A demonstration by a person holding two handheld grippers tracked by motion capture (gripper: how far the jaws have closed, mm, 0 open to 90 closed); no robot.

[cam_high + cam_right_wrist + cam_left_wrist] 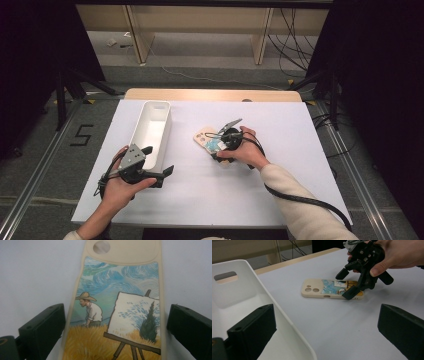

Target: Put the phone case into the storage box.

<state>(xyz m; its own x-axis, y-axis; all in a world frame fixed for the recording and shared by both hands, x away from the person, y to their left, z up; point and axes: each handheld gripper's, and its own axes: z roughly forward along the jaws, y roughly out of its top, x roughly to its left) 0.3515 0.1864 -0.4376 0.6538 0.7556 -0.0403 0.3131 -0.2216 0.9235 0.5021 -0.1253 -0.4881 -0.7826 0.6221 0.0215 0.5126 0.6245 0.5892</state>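
Note:
A beige phone case (204,136) with a painted scene of a painter at an easel lies flat mid-table. My right gripper (221,146) hangs over its near end, open. In the right gripper view the case (117,290) runs up between the two jaws of my right gripper (116,315), with a small gap at each side. My left gripper (159,161) is open by the near end of a white bin (165,140), holding nothing. In the left gripper view the bin (274,302) lies under the left jaw of my left gripper (325,320). Beyond are the case (322,288) and my right gripper (347,283).
The long white bin stands left of centre with nothing visible inside, a handle slot (225,276) in its far end. Bare white tabletop (280,125) surrounds the case. A cable (300,200) trails from the right hand across the near right.

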